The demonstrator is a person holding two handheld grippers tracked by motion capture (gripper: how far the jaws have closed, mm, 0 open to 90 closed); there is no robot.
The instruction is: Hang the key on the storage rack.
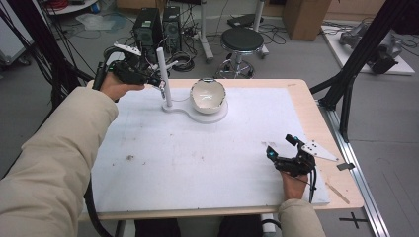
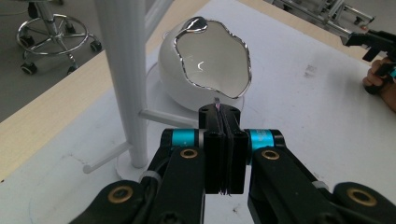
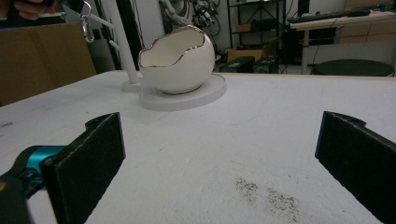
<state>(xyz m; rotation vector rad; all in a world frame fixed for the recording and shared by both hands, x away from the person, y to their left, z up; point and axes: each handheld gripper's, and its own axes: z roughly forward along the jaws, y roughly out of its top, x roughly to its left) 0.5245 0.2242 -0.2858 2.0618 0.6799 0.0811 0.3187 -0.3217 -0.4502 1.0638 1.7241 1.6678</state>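
A white stand has an upright post (image 1: pixel 162 74) with thin side pegs (image 2: pixel 163 116) and a round base (image 1: pixel 210 114). A white egg-shaped bowl (image 1: pixel 207 95) with a jagged silver rim sits on that base. My left gripper (image 1: pixel 157 79) is held beside the post, its jaws pressed together (image 2: pixel 223 116) on something thin and metallic. In the right gripper view a small metal clasp (image 3: pixel 85 21) dangles below that gripper. Near the table's front right, my right gripper (image 1: pixel 280 144) rests low and open (image 3: pixel 219 154), with nothing between its pads.
A white mat (image 1: pixel 197 158) covers the wooden table (image 1: pixel 301 98), with dark specks (image 3: pixel 268 196) on it near the right gripper. A black stool (image 1: pixel 241 42), computer towers (image 1: pixel 148 27) and cables stand on the floor beyond the far edge.
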